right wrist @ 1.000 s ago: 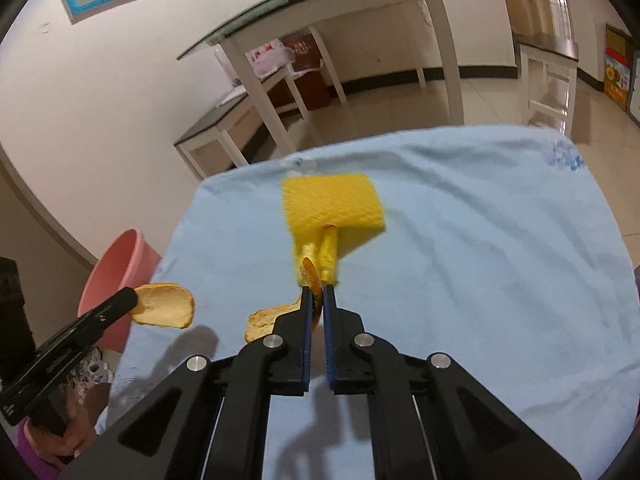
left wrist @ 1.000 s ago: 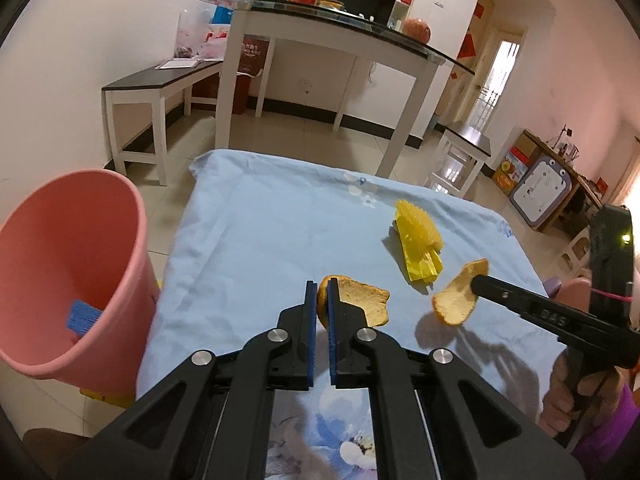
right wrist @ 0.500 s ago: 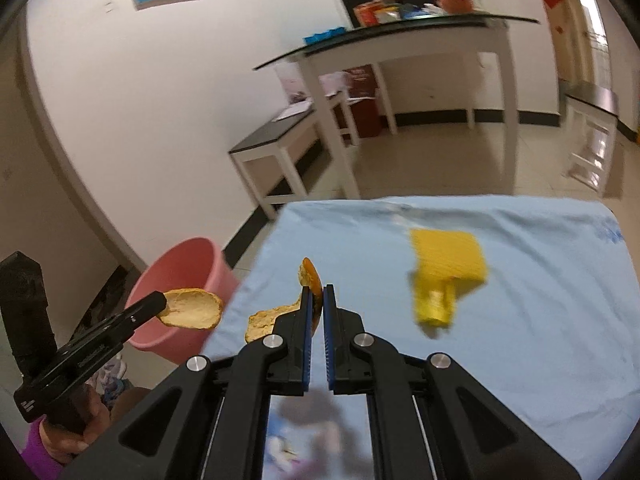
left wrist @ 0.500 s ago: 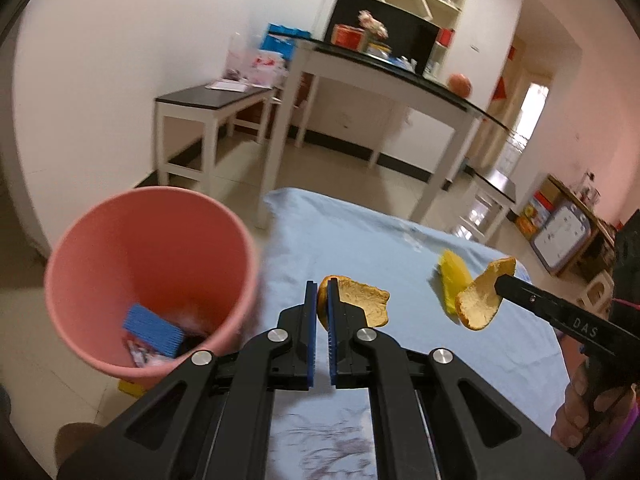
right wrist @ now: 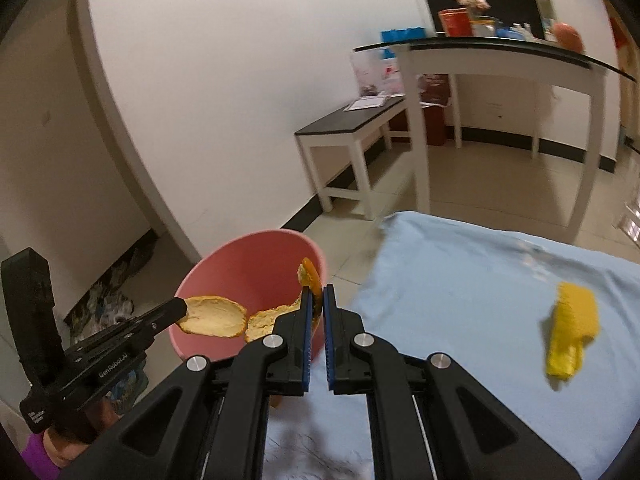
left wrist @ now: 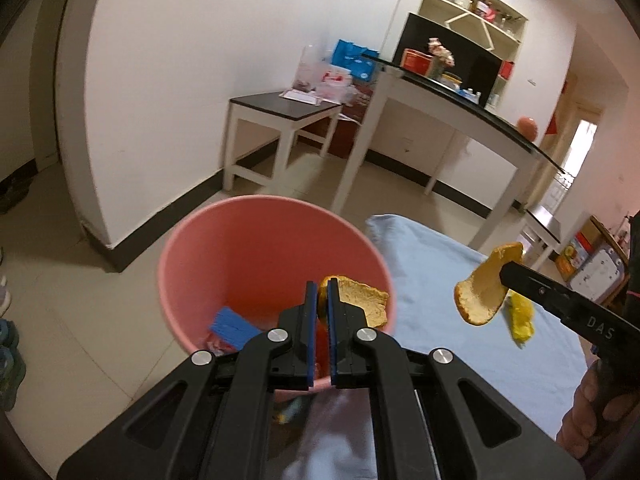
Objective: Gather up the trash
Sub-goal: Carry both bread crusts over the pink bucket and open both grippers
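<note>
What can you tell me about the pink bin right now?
The pink bin is a round, smooth, plastic-looking bucket that tapers toward its base. It stands upright and lidless on the tiled floor, beside the corner of the blue cloth. Inside lie a blue ribbed piece and some red-and-white scraps. Whether the cloth touches it is unclear.

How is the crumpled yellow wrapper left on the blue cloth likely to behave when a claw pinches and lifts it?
The crumpled yellow wrapper looks thin and folded, so it is probably light and floppy, sagging from the pinch. It lies flat on the blue cloth, so it is unlikely to roll. A low pinch may catch the soft cloth too.
</note>
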`<state>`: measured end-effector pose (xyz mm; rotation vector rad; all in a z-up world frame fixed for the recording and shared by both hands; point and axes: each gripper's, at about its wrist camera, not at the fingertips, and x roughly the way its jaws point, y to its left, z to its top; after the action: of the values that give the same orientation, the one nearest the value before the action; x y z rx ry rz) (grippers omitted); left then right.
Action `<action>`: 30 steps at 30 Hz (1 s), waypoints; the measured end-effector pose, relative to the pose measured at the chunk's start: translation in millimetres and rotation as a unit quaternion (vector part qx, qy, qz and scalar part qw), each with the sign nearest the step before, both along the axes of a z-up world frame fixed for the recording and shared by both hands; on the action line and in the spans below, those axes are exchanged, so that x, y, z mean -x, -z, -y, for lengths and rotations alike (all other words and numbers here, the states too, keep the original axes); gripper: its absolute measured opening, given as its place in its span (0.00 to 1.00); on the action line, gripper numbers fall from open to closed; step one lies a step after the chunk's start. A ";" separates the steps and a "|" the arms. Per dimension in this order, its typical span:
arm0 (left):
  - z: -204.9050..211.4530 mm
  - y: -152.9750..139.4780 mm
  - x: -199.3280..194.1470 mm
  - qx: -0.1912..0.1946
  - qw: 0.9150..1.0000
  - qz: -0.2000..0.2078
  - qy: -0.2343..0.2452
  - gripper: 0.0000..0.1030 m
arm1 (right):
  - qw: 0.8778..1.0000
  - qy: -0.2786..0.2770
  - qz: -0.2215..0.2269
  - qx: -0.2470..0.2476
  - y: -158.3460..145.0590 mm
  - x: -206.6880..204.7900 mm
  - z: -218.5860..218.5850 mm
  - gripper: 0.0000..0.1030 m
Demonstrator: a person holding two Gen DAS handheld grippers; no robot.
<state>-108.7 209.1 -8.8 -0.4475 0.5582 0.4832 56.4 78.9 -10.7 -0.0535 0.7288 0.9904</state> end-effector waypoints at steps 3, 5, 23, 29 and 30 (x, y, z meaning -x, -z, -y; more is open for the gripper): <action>-13.5 5.5 4.6 0.000 1.000 -0.007 -0.011 0.04 | 1.000 -0.012 -0.003 0.011 6.4 3.4 -24.5 0.05; -20.2 9.5 6.8 0.001 1.000 -0.011 -0.018 0.04 | 1.000 -0.018 -0.005 0.019 10.9 4.6 -37.7 0.05; -46.6 31.2 17.5 0.009 0.999 -0.035 -0.040 0.04 | 0.997 -0.049 -0.030 0.058 50.2 10.3 -91.4 0.08; -49.4 32.8 19.5 0.013 0.998 -0.041 -0.046 0.05 | 0.996 -0.054 -0.035 0.053 51.5 10.2 -91.1 0.24; -49.5 32.3 19.8 0.014 0.998 -0.041 -0.045 0.07 | 0.997 -0.054 -0.036 0.050 50.6 10.4 -89.9 0.28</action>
<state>-128.5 258.6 -41.1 -0.4833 0.6257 0.5830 46.0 168.7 -61.2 -0.1473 0.8480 1.0627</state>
